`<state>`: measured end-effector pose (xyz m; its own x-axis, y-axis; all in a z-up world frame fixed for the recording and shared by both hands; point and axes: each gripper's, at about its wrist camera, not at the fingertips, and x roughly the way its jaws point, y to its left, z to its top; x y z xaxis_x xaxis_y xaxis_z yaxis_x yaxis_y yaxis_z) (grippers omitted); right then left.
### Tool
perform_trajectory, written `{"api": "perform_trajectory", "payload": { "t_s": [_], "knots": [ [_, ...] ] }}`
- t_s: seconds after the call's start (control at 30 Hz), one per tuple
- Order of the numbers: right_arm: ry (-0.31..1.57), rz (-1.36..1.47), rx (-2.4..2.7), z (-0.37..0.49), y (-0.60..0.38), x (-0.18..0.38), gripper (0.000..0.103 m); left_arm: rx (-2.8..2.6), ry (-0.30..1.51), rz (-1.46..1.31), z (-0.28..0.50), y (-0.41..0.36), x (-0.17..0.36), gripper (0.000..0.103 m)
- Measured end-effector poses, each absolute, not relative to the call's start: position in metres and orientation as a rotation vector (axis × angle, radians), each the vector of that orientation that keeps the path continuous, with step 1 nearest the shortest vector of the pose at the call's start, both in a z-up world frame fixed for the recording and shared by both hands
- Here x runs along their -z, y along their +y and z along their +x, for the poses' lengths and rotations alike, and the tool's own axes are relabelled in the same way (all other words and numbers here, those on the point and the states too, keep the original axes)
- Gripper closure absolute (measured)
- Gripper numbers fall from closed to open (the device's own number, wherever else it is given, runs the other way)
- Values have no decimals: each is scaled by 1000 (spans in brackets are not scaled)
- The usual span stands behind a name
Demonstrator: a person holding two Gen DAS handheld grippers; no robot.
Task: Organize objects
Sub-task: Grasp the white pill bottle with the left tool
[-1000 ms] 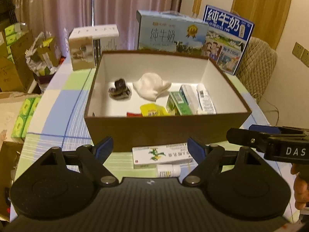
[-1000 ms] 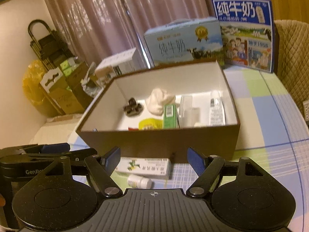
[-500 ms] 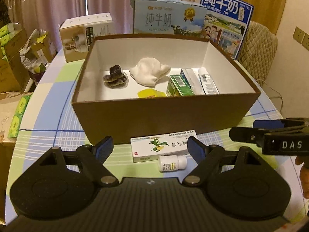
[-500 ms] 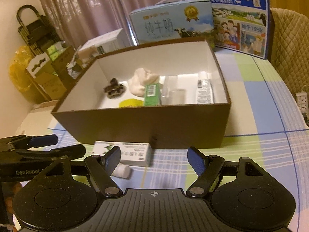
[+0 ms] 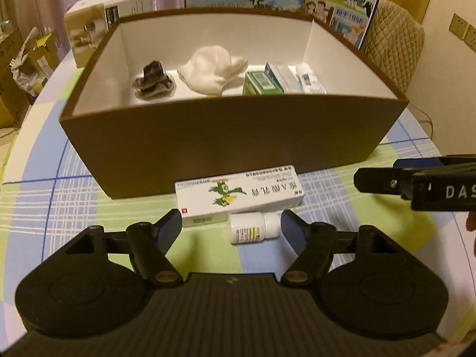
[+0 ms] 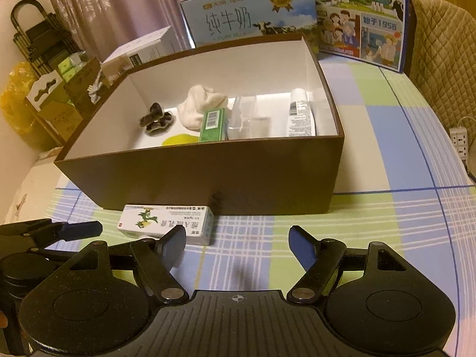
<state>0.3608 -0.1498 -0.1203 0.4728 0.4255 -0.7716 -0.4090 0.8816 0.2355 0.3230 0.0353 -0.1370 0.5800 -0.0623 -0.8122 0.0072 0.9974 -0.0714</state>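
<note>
Two items remain outside the brown box (image 5: pixel 226 145) on the checked tablecloth (image 5: pixel 53 208); judged mostly done. Inside the box: white cloth (image 5: pixel 212 70), green carton (image 5: pixel 261 83), white tube (image 5: pixel 309 80), dark bundle (image 5: pixel 153 81), yellow packet (image 6: pixel 180 140). Left out: long white medicine box (image 5: pixel 238 193), lying just in front of the box wall, and small white pill bottle (image 5: pixel 254 227) on its side, touching or nearly touching it. Left gripper (image 5: pixel 231 223) spread wide, empty, low over the bottle. Right gripper (image 6: pixel 238 245) spread, empty, off to the right of the medicine box. Estimate: two pick-and-place moves left
</note>
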Motion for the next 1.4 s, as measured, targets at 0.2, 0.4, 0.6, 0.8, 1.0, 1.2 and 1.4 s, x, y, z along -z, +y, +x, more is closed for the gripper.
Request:
{"api": "perform_trajectory", "payload": {
  "t_s": [0.2,0.4,0.6,0.8,1.0,1.2,1.4],
  "knots": [
    [964,19,-501,363,-151,122,30,55,995,-61,326,30,153,35],
    [972,15,-493,364,-151,122,30,64,986,-57,329,25,161,35],
    [976,13,-486,365,-151,123,30,62,1001,-53,335,22,171,37],
    [981,12,-485,366,-151,124,30,68,1015,-40,341,15,180,47],
    [994,19,-488,368,-151,128,30,59,1009,-33,342,14,182,54],
    [998,19,-515,367,-147,132,30,53,1014,-23,342,16,180,60],
    [980,63,-563,368,-143,137,39,36,1018,-17,337,27,174,61]
  ]
}}
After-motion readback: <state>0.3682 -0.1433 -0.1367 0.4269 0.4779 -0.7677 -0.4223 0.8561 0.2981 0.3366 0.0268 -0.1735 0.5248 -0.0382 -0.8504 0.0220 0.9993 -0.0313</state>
